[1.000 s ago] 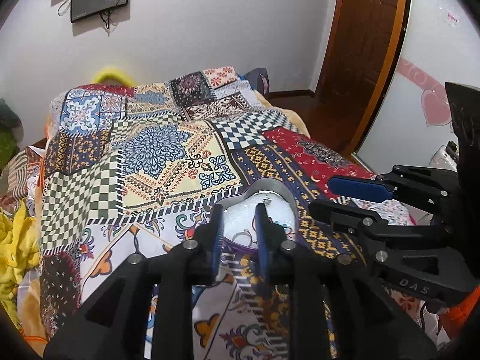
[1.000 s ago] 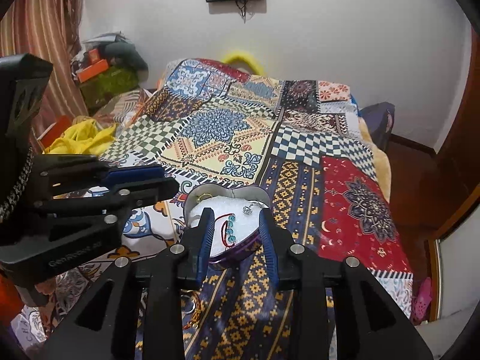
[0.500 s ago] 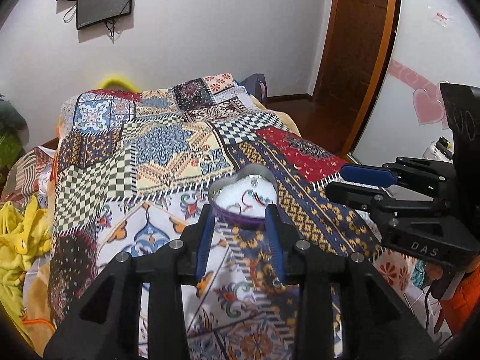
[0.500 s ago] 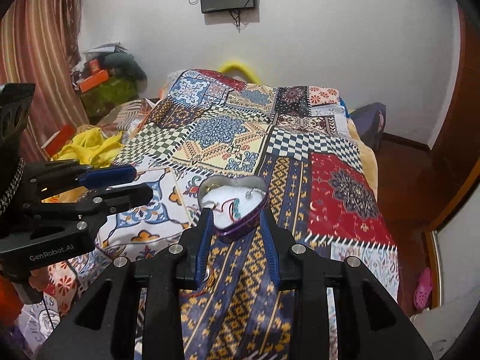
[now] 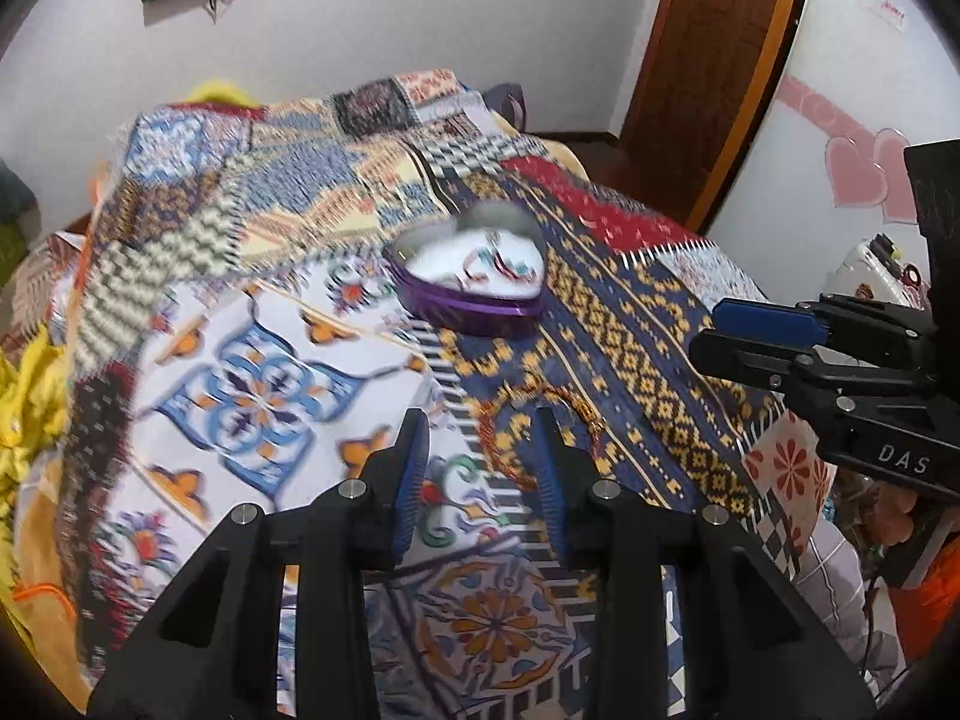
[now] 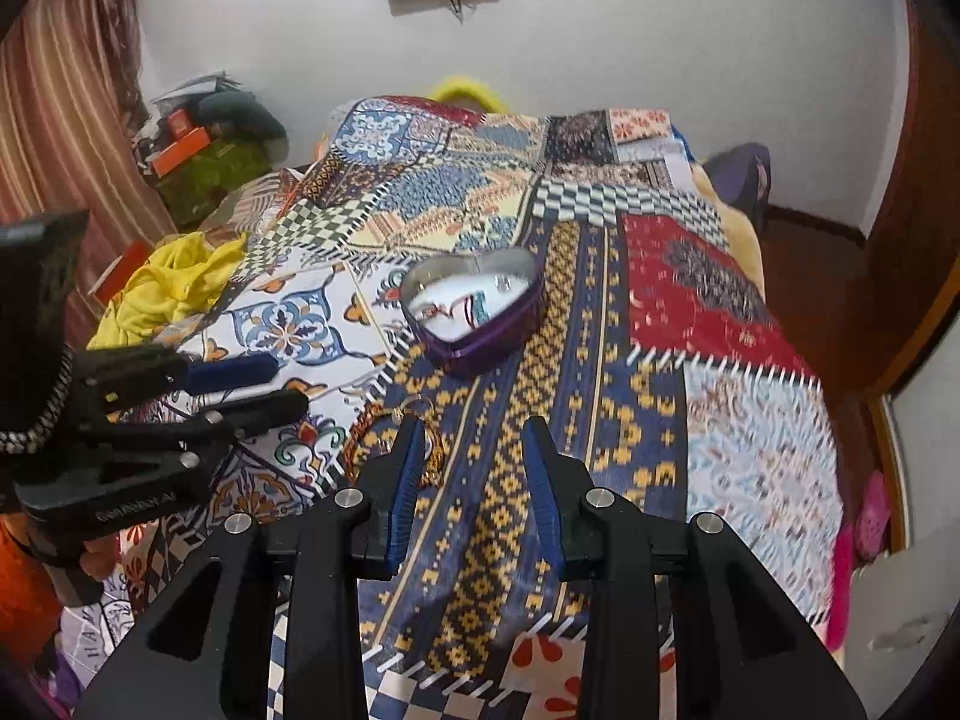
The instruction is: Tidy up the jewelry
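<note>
The left gripper (image 5: 480, 468) and right gripper (image 6: 471, 468) hover with jaws spread, grasping nothing. The purple heart-shaped tin (image 6: 474, 315) with jewelry sits on the patchwork bedspread (image 6: 690, 300) beyond them.

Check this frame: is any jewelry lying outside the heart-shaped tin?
Yes. A gold chain necklace lies loose on the patchwork bedspread, nearer the cameras than the purple heart-shaped tin, blending into the yellow pattern. Both the left gripper and right gripper are open and empty.
</note>
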A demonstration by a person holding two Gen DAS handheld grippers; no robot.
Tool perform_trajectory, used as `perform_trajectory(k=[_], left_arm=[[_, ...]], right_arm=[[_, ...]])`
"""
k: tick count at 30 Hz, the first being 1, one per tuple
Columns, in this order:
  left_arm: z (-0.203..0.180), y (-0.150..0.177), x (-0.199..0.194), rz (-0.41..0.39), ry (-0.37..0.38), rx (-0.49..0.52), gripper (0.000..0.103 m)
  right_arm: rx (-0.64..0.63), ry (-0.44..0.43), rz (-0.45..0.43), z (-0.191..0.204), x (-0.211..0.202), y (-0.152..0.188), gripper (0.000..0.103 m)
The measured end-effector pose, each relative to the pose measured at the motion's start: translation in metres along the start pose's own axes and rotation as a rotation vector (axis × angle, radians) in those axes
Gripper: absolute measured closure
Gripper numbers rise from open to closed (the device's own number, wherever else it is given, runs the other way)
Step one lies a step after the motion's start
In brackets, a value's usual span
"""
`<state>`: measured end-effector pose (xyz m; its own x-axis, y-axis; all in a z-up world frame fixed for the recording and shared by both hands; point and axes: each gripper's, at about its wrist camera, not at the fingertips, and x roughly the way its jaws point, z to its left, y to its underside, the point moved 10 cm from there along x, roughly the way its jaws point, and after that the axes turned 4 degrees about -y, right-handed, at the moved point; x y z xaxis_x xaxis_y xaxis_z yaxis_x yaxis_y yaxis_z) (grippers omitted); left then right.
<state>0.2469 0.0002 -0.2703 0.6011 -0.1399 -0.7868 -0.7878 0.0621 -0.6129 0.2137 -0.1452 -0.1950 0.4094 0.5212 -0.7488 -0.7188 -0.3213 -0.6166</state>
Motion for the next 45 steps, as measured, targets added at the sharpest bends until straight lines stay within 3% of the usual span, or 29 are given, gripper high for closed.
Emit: perform_trajectory(k=[3,11,12,13,14,19,31,39,45], left_arm=[[-0.003,0.006,0.017,0.029,-0.010,-0.006,0.069],[-0.005,0.017,0.048,0.085,-0.020,-0.015,0.082],[-0.006,0.017,0.048,0.084,-0.019,-0.013,0.084],[-0.007,0.017,0.048,0.085,-0.020,-0.011,0.096],[-0.006,0.017,0.048,0.086,-0.023,-0.011,0.097],[-0.004,0.013,0.038,0.061,-0.014,-0.037,0.097],[0.013,-0.013,-0.033,-0.104,-0.002,-0.084,0.097],[0.044,0.013,-0.034,-0.077,-0.060,-0.105,0.097],[0.054,0.029,-0.027,-0.056,-0.056,-0.126,0.097]], right_arm=[[0.031,0.021,0.026,-0.008,0.008,0.013,0.072],[0.046,0.006,0.052,-0.012,0.014,0.026,0.072],[0.052,0.002,0.050,-0.013,0.014,0.025,0.072],[0.058,-0.002,0.048,-0.014,0.014,0.025,0.072],[0.062,-0.006,0.047,-0.014,0.015,0.024,0.072],[0.067,-0.018,0.042,-0.011,0.012,0.023,0.072],[0.033,-0.035,0.035,0.009,0.010,0.017,0.072],[-0.001,-0.067,0.086,0.033,0.036,0.019,0.072],[0.003,-0.078,0.122,0.038,0.058,0.017,0.073]])
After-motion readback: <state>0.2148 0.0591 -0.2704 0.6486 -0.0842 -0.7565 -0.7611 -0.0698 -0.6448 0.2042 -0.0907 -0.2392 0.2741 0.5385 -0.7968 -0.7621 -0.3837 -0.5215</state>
